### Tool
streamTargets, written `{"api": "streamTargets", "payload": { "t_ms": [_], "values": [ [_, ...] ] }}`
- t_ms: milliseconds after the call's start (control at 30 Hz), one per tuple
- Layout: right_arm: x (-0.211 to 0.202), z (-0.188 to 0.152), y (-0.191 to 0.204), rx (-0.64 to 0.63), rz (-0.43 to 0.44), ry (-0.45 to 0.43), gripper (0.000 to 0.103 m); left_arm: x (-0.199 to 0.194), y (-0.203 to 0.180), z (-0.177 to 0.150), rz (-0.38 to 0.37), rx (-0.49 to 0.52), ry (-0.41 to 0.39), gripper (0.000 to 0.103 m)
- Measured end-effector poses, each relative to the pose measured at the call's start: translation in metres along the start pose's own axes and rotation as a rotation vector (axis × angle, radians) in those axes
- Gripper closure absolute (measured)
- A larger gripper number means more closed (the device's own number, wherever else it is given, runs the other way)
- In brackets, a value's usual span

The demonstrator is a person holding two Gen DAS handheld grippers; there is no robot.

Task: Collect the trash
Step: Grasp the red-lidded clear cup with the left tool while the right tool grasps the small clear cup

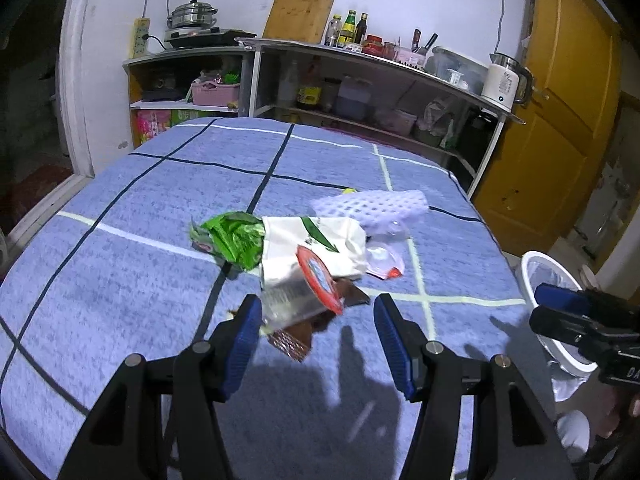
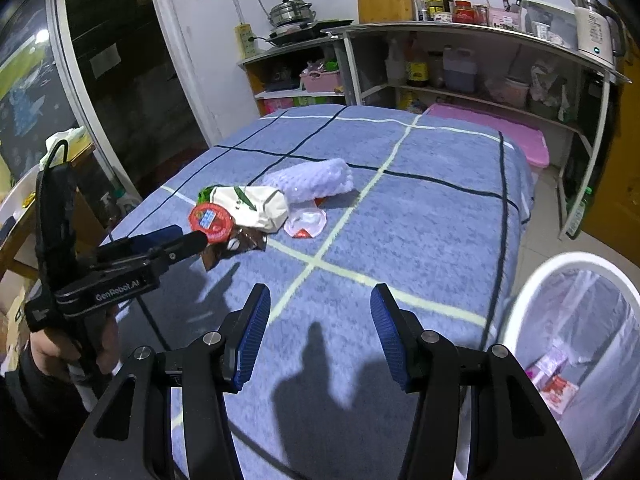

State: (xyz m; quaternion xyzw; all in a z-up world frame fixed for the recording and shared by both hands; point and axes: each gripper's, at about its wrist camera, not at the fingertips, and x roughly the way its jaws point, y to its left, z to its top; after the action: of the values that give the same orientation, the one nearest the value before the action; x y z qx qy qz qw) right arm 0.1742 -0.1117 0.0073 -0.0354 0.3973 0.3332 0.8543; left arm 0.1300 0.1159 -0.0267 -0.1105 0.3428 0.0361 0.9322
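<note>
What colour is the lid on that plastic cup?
Red, with a blue label, on the cup lid; clearest in the right wrist view.

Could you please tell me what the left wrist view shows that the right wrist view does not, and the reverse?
Only the left wrist view shows the crumpled green wrapper spread out beside the white pouch; in the right view it barely peeks out.

Only the right wrist view looks into the white bin, with wrappers already lying at its bottom, and shows the pink lidded box beyond the table.

Both share the blue checked cloth, the red-lidded cup, the white foam net sleeve, and both grippers, left and right, jaws open and empty.
</note>
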Motion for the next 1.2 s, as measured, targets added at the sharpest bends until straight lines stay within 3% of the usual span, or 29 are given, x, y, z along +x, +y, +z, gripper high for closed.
{"api": "streamTargets", "payload": {
  "t_ms": [333,433,1033,1133,1200],
  "values": [
    [0.032,0.027,0.008,-0.032,0.017,0.031,0.050,0.026,-0.001,0.008,0.021,0.052,0.044,0.043],
    [0.042,0.034,0.009,-0.043,0.016,0.040,0.050,0.028,-0.001,0.008,0.029,0.064,0.045,0.048],
    [0.108,0.072,0.024,-0.085,0.013,0.087,0.050,0.013,0.019,0.008,-0.050,-0.017,0.013,0.048],
    [0.118,0.075,0.026,-0.085,0.017,0.095,0.059,0.013,0.021,0.008,-0.055,-0.024,0.015,0.048],
    [0.123,0.076,0.026,-0.090,0.006,0.102,0.071,0.014,0.022,0.008,-0.061,-0.028,0.016,0.048]
  ]
}}
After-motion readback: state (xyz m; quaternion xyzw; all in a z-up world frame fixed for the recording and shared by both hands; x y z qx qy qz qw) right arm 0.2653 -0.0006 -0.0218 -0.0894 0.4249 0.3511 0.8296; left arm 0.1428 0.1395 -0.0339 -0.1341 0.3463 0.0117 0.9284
